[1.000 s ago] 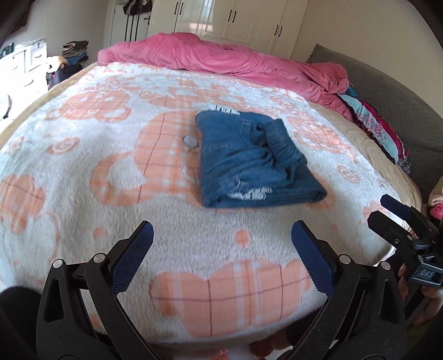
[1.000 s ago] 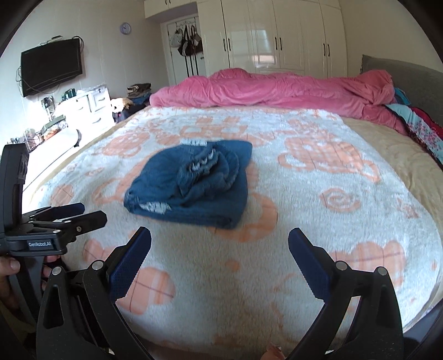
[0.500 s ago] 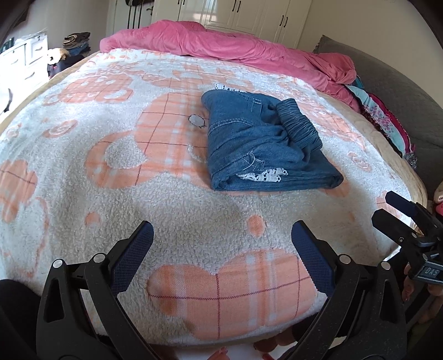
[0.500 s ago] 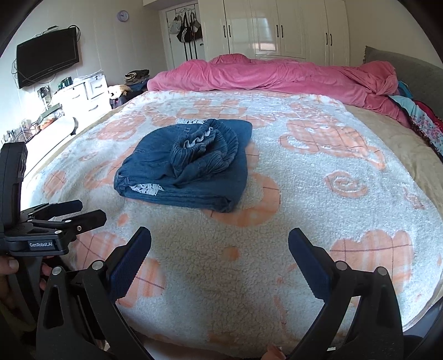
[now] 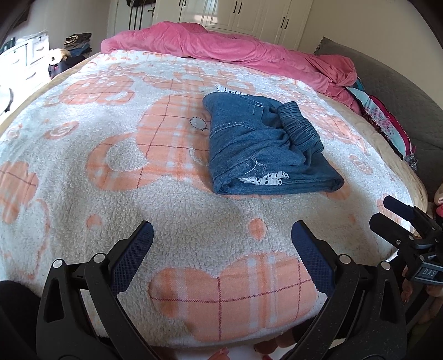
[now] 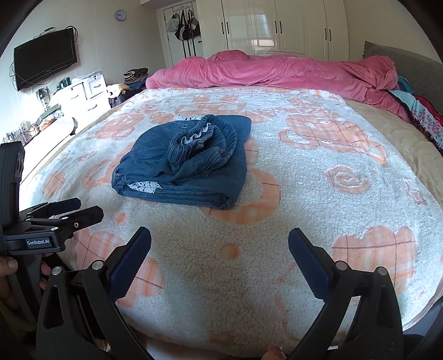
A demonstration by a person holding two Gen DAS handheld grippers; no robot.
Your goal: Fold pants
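Folded blue denim pants (image 5: 265, 149) lie on the white-and-orange fleece blanket (image 5: 138, 193) covering the bed, both claws held off them.

The pants form a compact, roughly rectangular bundle with the gathered elastic waistband (image 5: 299, 127) bunched on top and a strip of white lace trim (image 5: 263, 178) showing at the near folded edge. Beyond the pants, a crumpled pink duvet (image 6: 277, 72) stretches across the far side of the bed, in front of white wardrobe doors (image 6: 277, 25). Nearer than the pants, the left claw (image 5: 221, 249) hangs over the blanket's near edge with its blue-padded fingers spread wide, gripping nothing. The right claw (image 6: 220, 249) hangs likewise, fingers wide apart and empty, well apart from the pants. Left of the pants in the right wrist view, a black television (image 6: 45, 59) hangs on the wall above white drawers (image 6: 83, 94).
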